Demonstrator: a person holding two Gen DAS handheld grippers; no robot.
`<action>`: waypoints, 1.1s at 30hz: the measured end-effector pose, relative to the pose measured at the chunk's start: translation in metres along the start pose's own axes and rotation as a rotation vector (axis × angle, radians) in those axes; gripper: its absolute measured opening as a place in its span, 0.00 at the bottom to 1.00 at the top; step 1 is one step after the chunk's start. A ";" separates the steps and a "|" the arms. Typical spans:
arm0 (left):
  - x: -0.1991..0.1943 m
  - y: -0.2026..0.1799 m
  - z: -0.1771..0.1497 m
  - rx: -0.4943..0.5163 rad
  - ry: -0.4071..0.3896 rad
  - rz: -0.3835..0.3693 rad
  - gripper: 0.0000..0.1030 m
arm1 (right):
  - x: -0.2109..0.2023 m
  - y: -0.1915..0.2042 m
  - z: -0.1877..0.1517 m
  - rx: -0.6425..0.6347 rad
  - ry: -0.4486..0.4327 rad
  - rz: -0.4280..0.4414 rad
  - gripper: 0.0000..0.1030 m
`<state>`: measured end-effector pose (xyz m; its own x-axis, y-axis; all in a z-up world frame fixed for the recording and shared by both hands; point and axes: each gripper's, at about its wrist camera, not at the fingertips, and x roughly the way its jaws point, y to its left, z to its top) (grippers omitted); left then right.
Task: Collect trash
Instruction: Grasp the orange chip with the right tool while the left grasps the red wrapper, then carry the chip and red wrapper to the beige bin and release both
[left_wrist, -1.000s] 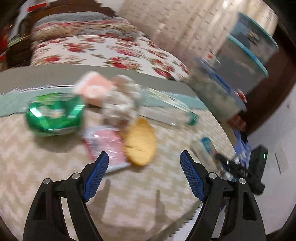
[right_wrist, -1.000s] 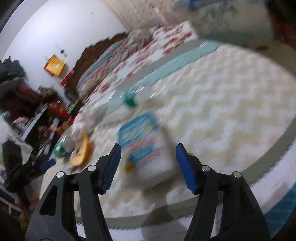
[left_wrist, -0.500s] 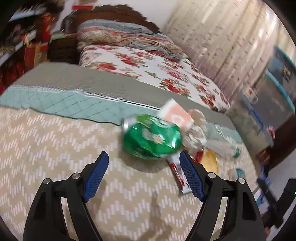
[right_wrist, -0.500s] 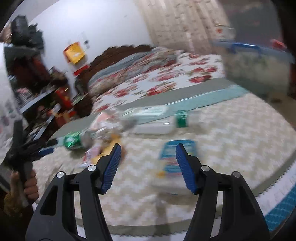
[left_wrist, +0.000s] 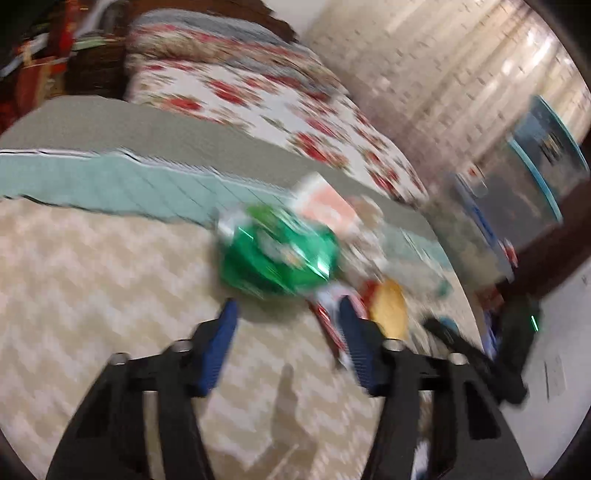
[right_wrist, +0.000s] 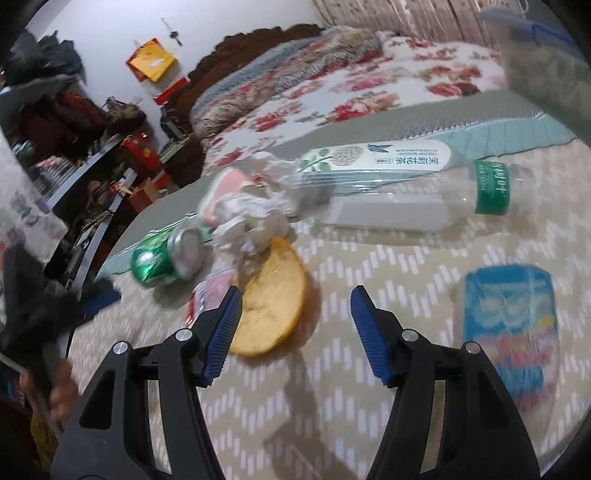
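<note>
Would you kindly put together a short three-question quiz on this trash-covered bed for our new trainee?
1. True or false: the green can stands upright.
2. Which item lies nearest the right gripper? A) plastic bottle B) yellow peel C) blue packet
3. Fill in: the left gripper has its jaws closing, with ___ between them.

Key
1. False; it lies on its side.
2. B; the peel sits by the gripper's left finger.
3. Nothing; the can lies just beyond the fingertips.
</note>
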<state>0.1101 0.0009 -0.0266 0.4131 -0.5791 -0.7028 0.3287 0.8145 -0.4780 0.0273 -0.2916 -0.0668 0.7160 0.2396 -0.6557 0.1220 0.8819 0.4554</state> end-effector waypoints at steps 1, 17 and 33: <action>0.005 -0.005 -0.006 0.011 0.021 -0.018 0.39 | 0.008 0.000 0.003 -0.006 0.014 -0.012 0.61; 0.082 -0.045 -0.017 0.052 0.144 0.013 0.38 | -0.012 0.011 -0.010 -0.095 -0.072 -0.077 0.07; 0.020 -0.082 -0.028 0.102 0.042 -0.102 0.02 | -0.084 -0.021 -0.018 0.043 -0.185 0.033 0.07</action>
<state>0.0675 -0.0765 -0.0164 0.3379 -0.6551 -0.6758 0.4529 0.7426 -0.4934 -0.0478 -0.3235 -0.0321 0.8340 0.1854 -0.5197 0.1227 0.8559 0.5023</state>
